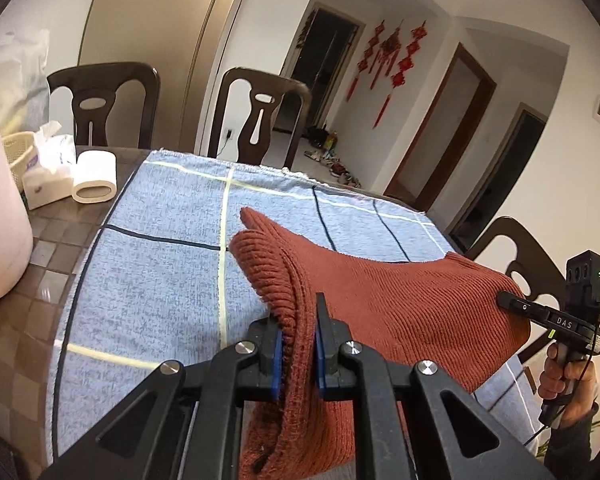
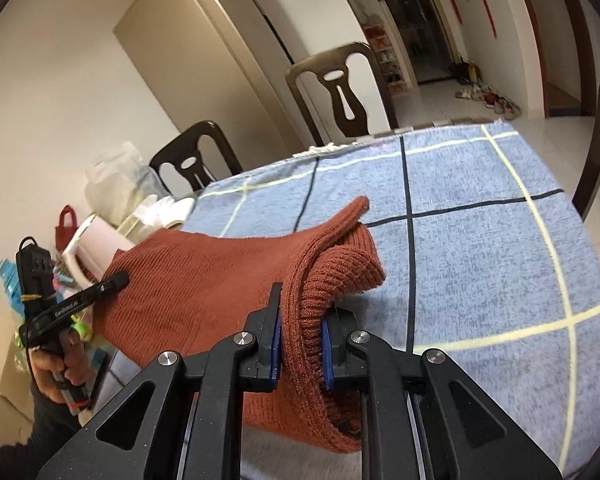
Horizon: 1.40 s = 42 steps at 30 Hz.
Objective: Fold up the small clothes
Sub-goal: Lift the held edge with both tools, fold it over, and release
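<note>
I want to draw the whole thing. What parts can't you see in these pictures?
- Rust-red knitted garment: its lower edge is hidden behind the left gripper in the left wrist view and behind the right gripper in the right wrist view, so its full shape is unclear.
- Blue checked tablecloth: the near edge is cut off by the frame.

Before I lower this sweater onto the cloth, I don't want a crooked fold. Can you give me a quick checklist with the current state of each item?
1. Left gripper clamped on the rust sweater: ok.
2. Right gripper clamped on its end: ok.
3. Sweater stretched between both grippers, lifted: ok.
4. Ribbed edge flat: not ok, it curls over by the right gripper.
5. Blue checked cloth free ahead: ok.
6. Both held ends level: cannot tell.
</note>
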Each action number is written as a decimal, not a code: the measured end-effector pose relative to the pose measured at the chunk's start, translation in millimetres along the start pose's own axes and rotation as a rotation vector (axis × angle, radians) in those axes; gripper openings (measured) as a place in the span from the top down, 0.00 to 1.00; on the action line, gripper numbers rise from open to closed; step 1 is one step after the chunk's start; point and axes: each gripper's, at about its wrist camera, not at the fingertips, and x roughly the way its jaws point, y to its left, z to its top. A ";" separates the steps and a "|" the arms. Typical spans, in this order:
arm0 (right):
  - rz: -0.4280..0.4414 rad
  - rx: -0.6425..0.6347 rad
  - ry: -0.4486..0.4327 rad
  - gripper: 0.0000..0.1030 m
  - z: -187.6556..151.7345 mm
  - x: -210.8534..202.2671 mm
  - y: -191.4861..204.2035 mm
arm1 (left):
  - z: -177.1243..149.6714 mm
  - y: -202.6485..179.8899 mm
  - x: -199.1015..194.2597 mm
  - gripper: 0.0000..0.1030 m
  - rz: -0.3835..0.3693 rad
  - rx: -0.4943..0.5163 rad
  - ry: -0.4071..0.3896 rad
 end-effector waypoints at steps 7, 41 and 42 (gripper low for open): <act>0.004 -0.020 -0.007 0.85 -29.0 -29.9 11.3 | -25.8 -7.8 -22.8 0.87 -0.024 0.030 0.009; -0.229 0.085 0.041 0.66 -115.0 -51.5 -33.7 | -101.4 15.2 -45.1 0.80 0.088 -0.034 0.028; -0.224 0.063 0.034 0.66 -113.3 -52.8 -29.1 | -100.2 9.0 -42.3 0.80 0.075 -0.020 0.030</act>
